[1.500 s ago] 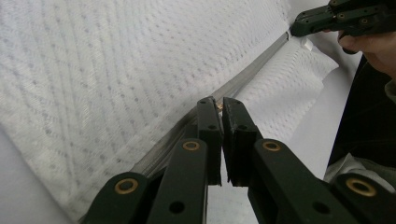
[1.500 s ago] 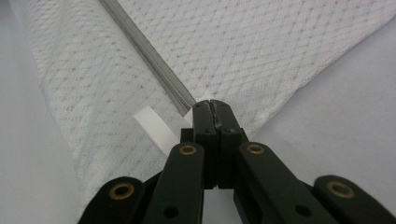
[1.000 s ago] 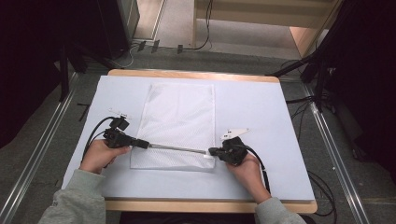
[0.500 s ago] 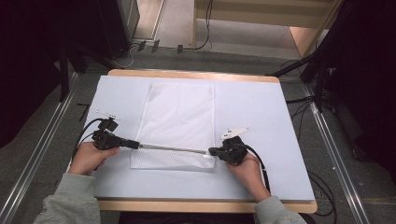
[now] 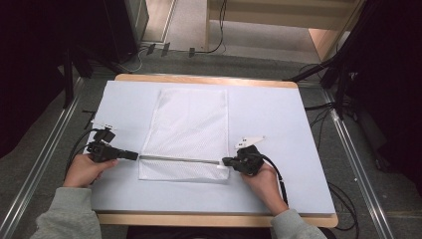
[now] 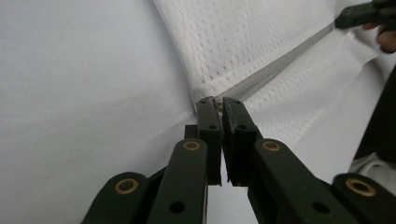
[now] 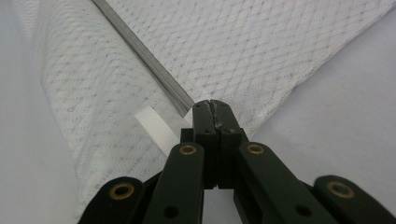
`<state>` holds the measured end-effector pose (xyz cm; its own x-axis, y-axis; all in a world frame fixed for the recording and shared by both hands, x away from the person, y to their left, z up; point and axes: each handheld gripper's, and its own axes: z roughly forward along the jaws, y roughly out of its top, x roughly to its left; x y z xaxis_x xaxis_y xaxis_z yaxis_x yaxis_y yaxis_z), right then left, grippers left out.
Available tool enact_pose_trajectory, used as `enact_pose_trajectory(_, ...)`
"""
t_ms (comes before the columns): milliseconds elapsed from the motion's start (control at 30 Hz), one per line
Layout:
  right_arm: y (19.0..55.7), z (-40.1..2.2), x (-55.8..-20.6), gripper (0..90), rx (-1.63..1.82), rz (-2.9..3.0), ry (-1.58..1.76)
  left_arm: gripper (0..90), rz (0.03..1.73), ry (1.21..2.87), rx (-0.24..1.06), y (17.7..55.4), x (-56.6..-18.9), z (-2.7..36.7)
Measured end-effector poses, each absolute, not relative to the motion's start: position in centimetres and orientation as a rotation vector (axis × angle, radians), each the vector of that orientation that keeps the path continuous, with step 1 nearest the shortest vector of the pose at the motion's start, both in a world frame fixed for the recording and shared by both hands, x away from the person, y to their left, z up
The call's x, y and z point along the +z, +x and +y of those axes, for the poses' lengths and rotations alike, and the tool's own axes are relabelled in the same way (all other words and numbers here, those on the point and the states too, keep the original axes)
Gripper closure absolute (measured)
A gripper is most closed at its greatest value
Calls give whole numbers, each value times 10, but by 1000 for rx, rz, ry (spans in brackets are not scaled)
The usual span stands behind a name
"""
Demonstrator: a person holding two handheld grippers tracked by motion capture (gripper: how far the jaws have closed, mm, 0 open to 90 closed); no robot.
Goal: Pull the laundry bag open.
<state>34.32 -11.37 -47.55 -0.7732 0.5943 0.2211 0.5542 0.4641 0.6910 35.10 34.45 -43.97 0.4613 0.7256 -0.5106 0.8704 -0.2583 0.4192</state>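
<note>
Zipper (image 5: 179, 160) runs straight between both tools across the mesh bag (image 5: 191, 124): left tool (image 5: 130, 155) pinches its slider, right tool (image 5: 226, 161) clamps the bag's far corner.

left gripper (image 5: 130, 155) moved left along zipper (image 5: 179, 159) to left edge of mesh bag (image 5: 191, 129).

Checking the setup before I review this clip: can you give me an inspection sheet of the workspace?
Surface: white mat on a wooden table.
Job's things: white mesh bag lying flat, grey zipper running near its front edge.
Clutter: nothing seen.
Grippers: left gripper shut on the zipper's left end; right gripper shut on the bag's right end.
Cables: one trails from each gripper; more lie on the floor.
Surroundings: grey floor, metal rails, dark sides.
</note>
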Motion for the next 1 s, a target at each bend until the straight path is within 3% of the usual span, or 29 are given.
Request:
enact_pose_trajectory(300,344,-110,-472,900,1179,2655,1027,868,1288,2042,-268,347,-439,343)
enact_pose_trajectory(400,346,-109,-471,900,1170,2665,1042,783,1256,2059,-235,344,-439,343)
enact_pose_trajectory(467,349,-108,-469,837,1182,2677,1060,675,1224,2063,-165,344,-437,343)
enact_pose_trajectory(533,349,-108,-468,836,1177,2674,1053,651,1201,2059,-129,344,-435,342)
enact_pose_trajectory(567,349,-107,-467,819,1173,2671,1042,584,1194,2059,-116,343,-435,342)
enact_pose_trajectory(867,353,-114,-462,616,1202,2624,1071,409,1210,2041,14,346,-435,345)
enact_pose_trajectory(1000,355,-119,-461,558,1211,2604,1096,388,1210,2035,53,348,-434,345)
